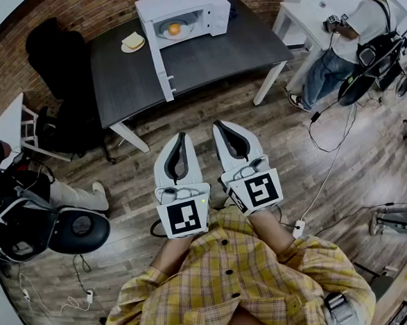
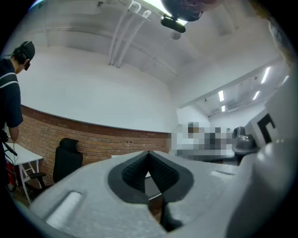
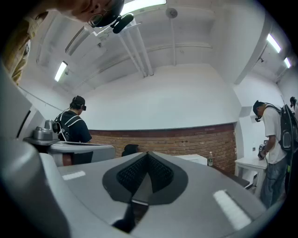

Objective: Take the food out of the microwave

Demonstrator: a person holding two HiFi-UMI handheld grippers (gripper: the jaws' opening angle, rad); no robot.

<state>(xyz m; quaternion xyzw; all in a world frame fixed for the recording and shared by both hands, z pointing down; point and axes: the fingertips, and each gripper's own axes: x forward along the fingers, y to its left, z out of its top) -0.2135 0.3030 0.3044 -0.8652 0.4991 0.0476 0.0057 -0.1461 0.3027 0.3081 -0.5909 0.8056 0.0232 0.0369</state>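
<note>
A white microwave (image 1: 183, 14) stands at the far end of a dark table (image 1: 203, 57) with its door (image 1: 159, 61) swung open to the left. Inside it, an orange piece of food (image 1: 173, 28) lies on a white plate. Left of the microwave, a second plate with a slice of bread (image 1: 133, 42) rests on the table. My left gripper (image 1: 181, 135) and right gripper (image 1: 217, 124) are side by side over the wooden floor, well short of the table. Both are shut and empty, with the pads meeting in the left gripper view (image 2: 149, 153) and the right gripper view (image 3: 147, 154).
A black office chair (image 1: 57, 54) stands left of the table. One person (image 1: 26, 205) sits at the left with a round black device. Another person (image 1: 358, 33) stands at a white desk (image 1: 304, 16) at the right. Cables and a power strip (image 1: 298, 227) lie on the floor.
</note>
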